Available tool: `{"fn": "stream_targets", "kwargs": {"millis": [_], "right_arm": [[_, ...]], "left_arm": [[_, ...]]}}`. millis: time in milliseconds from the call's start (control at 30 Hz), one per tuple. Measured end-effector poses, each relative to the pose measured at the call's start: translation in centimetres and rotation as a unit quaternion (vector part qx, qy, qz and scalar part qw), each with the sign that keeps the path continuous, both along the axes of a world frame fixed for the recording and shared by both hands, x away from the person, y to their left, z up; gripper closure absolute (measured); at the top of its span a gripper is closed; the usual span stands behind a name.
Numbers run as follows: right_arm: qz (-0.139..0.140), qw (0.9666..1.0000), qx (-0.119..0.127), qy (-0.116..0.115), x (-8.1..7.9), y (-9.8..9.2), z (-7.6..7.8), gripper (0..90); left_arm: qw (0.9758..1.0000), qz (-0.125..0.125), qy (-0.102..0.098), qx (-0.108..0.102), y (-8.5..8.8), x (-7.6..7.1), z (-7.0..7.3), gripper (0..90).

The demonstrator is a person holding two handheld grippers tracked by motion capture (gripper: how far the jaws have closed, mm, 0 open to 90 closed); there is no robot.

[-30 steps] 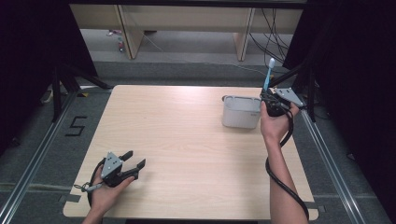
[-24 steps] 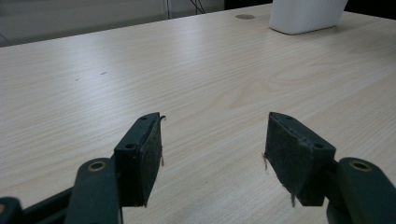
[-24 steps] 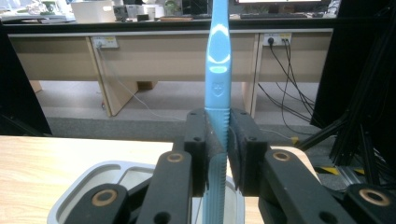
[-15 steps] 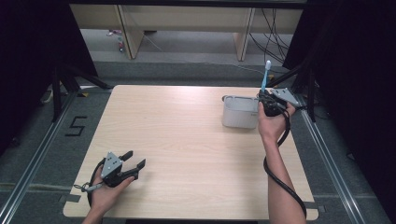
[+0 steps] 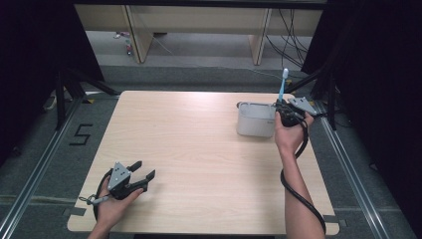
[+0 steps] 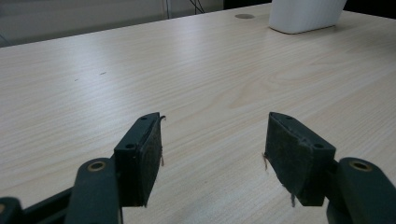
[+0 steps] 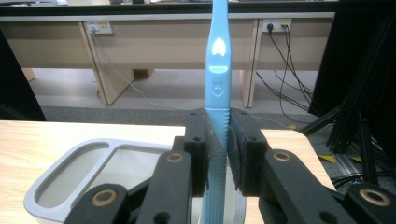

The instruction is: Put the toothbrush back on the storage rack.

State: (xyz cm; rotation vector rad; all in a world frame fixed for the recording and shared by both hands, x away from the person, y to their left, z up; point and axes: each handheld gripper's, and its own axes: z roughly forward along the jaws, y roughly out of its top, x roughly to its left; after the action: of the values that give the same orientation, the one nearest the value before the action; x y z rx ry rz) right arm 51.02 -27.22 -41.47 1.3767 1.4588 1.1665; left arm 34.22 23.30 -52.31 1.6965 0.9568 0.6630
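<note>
The right gripper (image 5: 282, 110), clamped on the toothbrush (image 7: 218, 56), has shifted over the holder (image 5: 254, 119), likely lowering it in next; left gripper (image 5: 142, 172) idle, jaws apart

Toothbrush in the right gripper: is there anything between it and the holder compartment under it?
Nothing visible. The right gripper is shut on the blue toothbrush, held upright over the grey-white holder, whose visible compartments look empty. Its lower end is hidden behind the jaws.
</note>
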Motion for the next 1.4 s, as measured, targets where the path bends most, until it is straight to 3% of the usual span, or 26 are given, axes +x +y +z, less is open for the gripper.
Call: {"fn": "stream_targets", "kwargs": {"millis": [67,133,167,267,433,500,533,667,700,867,900,933,1033,1067,1133,1300,1367,1400], "right_arm": [[0.001,1.0,-0.005,-0.001,0.0,-0.1,-0.1,78.4],[-0.001,0.9999,0.01,0.006,-0.1,0.1,-0.1,78.4],[0.004,1.0,-0.001,0.002,-0.1,0.0,-0.2,78.4],[-0.002,1.0,0.006,0.007,-0.2,0.2,-0.5,78.4],[0.003,0.9999,-0.012,0.01,-0.2,0.0,-0.8,78.3],[-0.002,1.0,0.002,0.01,-0.3,0.2,-0.9,78.3],[0.0,0.9999,-0.008,0.01,-0.3,0.1,-1.0,78.3],[-0.001,0.9999,0.003,0.014,-0.3,0.3,-1.2,78.3],[0.003,0.9999,-0.005,0.011,-0.3,0.2,-1.3,78.2],[0.001,0.9998,-0.003,0.018,-0.4,0.2,-1.4,78.3],[0.003,0.9998,-0.013,0.015,-0.3,0.0,-1.4,78.2],[0.0,0.9999,-0.004,0.016,-0.3,0.1,-1.5,78.2],[0.001,0.9997,-0.009,0.022,-0.4,0.1,-1.6,78.2],[-0.004,0.9995,0.006,0.031,-0.6,0.4,-1.6,78.2],[0.003,0.9996,-0.017,0.022,-0.4,0.1,-1.7,78.2],[-0.004,0.9996,-0.008,0.027,-0.4,0.5,-1.8,78.1],[0.003,0.9993,-0.026,0.025,-0.3,0.3,-1.9,78.1],[0.002,0.9994,-0.019,0.03,-0.4,0.5,-2.0,78.0]], "left_arm": [[1.0,0.0,0.0,-0.001,0.0,0.0,0.0,35.8],[1.0,0.0,0.0,-0.001,0.0,0.0,0.0,35.8],[1.0,0.0,0.0,0.0,0.0,0.0,0.0,35.8],[1.0,0.0,0.0,0.002,0.0,0.0,0.0,35.8],[1.0,-0.001,0.0,0.002,0.0,0.0,0.0,35.8],[1.0,0.0,0.0,0.004,0.0,0.0,0.0,35.9],[1.0,0.0,0.0,0.004,0.0,0.0,0.0,35.8],[1.0,-0.001,-0.001,0.001,0.0,0.0,0.0,35.8],[1.0,0.0,0.0,0.004,0.0,0.0,0.0,35.8],[1.0,-0.001,-0.001,0.002,0.0,0.0,0.0,35.9],[1.0,-0.001,-0.001,0.002,0.0,0.0,0.0,35.9],[1.0,-0.002,-0.001,0.002,0.0,0.0,0.0,35.8],[1.0,-0.001,-0.002,0.003,-0.1,0.0,0.0,35.8],[1.0,0.0,0.0,0.006,0.0,-0.1,0.0,35.9],[1.0,0.001,0.002,0.007,0.0,-0.1,0.1,35.9],[1.0,0.0,0.001,0.006,0.0,0.0,0.0,35.9],[1.0,0.0,0.001,0.007,0.0,-0.1,0.1,35.9],[1.0,-0.001,-0.001,0.003,0.0,0.0,0.0,35.9]]}}
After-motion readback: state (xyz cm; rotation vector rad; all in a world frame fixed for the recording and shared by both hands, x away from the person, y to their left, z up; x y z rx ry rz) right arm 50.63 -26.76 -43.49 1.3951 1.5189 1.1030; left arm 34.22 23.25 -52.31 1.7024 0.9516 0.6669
